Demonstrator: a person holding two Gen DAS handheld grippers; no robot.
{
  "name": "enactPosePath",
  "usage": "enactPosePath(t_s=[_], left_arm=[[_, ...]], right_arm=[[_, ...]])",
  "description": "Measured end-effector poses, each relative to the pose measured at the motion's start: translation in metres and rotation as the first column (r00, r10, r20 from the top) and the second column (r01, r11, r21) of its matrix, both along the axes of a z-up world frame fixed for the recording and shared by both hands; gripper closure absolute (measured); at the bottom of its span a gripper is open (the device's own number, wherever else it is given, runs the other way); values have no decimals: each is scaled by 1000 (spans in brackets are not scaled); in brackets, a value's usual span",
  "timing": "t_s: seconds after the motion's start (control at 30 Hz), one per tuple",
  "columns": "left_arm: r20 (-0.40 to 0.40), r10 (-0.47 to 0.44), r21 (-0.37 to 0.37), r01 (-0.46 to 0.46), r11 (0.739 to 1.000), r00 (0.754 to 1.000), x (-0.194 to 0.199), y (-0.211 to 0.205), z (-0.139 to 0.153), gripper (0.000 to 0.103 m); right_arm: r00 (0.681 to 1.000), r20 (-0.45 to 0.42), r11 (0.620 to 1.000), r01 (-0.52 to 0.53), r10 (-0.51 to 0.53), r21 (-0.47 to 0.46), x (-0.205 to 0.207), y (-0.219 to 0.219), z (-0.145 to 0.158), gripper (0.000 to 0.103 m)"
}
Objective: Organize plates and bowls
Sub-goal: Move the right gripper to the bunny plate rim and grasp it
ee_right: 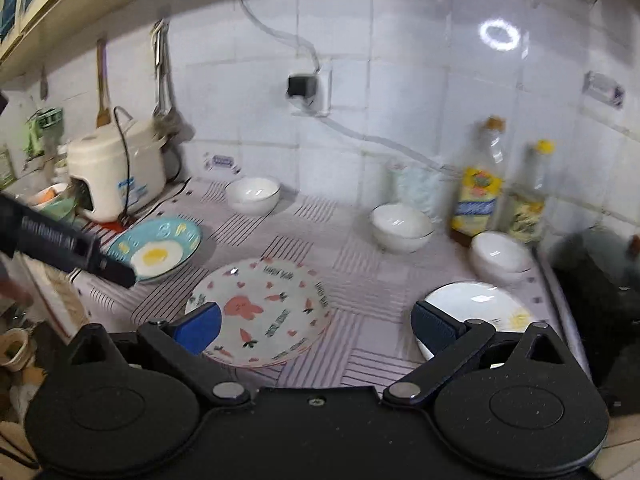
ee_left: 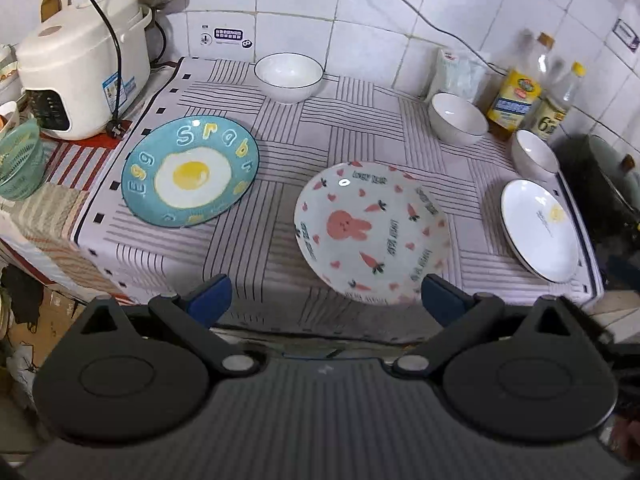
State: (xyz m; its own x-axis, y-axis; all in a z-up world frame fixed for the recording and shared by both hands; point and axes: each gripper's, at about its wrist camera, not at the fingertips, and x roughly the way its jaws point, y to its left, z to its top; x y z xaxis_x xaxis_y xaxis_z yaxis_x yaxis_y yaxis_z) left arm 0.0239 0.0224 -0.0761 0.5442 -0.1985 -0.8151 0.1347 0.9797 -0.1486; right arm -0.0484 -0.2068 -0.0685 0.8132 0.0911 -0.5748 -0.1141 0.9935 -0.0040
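On the striped cloth lie a blue egg plate [ee_left: 190, 171] [ee_right: 156, 249], a white bunny plate [ee_left: 370, 232] [ee_right: 260, 312] and a plain white plate [ee_left: 540, 230] [ee_right: 476, 308]. Three white bowls stand behind them: one at the back [ee_left: 289, 77] [ee_right: 253, 195], one right of centre [ee_left: 458, 118] [ee_right: 401, 227], one far right [ee_left: 534, 156] [ee_right: 500, 256]. My left gripper [ee_left: 326, 300] is open and empty, in front of the bunny plate. My right gripper [ee_right: 316, 326] is open and empty, above the counter's front edge between the bunny plate and the white plate. The left gripper's body [ee_right: 60, 246] shows at the left.
A white rice cooker [ee_left: 80, 68] [ee_right: 116, 176] with a black cord stands at the back left. Oil bottles [ee_left: 520, 88] [ee_right: 478, 188] stand at the back right by the tiled wall. A dark pot [ee_left: 600, 184] sits right of the counter. A green basket [ee_left: 20, 156] is far left.
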Motion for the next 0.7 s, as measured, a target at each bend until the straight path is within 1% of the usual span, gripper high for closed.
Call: enactPosePath(t_s=[0.07,0.1,0.17,0.2,0.23,0.27,0.3,0.33,0.43,0.5,0.57,0.6,0.63,0.7], left_arm=[[7,5,44,-5,999,1000,14,-3,-14,3],[-1,4,57,-4,998,1000,22,-5,-22,4],[-34,-7,53,9,999,999,38,-6,-40,9],[-47,-3,50,5,999,999,45,-5,-48,9],[-35,19,63,-17,998,999,52,-6,-59,9],[-19,28,86,-26,996,999,59,-8,-69,9],[-26,29,116,-26,993,999,68,-11,-80,9],[-47,32,130,-25,991,998,78,-14,-91,9],[-87,33,92,-25,995,996,99,-14,-112,9],[-120,24,104,-12,995,992,109,-16,-125,9],[-203,-12,132,40,990,979,121,-22,-139,10],[-205,-10,128,37,991,979,123,-23,-141,10],[-189,-5,125,29,992,982,125,-23,-141,10],[-181,-8,118,30,993,984,126,-24,-139,19]], right_arm=[[999,-48,999,-8,10,47,20,-4,-18,8],[997,-70,998,-11,16,62,28,-5,-27,9],[994,-98,995,-35,45,94,42,-6,-45,15],[992,-107,991,-54,67,124,48,-7,-55,15],[986,-124,980,-88,111,177,57,-10,-69,16],[979,-152,972,-100,134,212,64,-12,-83,19],[974,-179,967,-91,136,240,71,-13,-95,20],[972,-194,961,-78,133,267,78,-15,-107,21],[968,-221,959,-51,116,280,91,-14,-129,21],[969,-230,961,-28,93,274,97,-14,-137,22],[967,-247,953,12,66,303,102,-19,-143,31],[964,-260,949,27,58,314,105,-22,-145,34],[963,-267,949,40,47,311,107,-22,-148,39],[965,-262,952,48,35,303,110,-23,-151,46]])
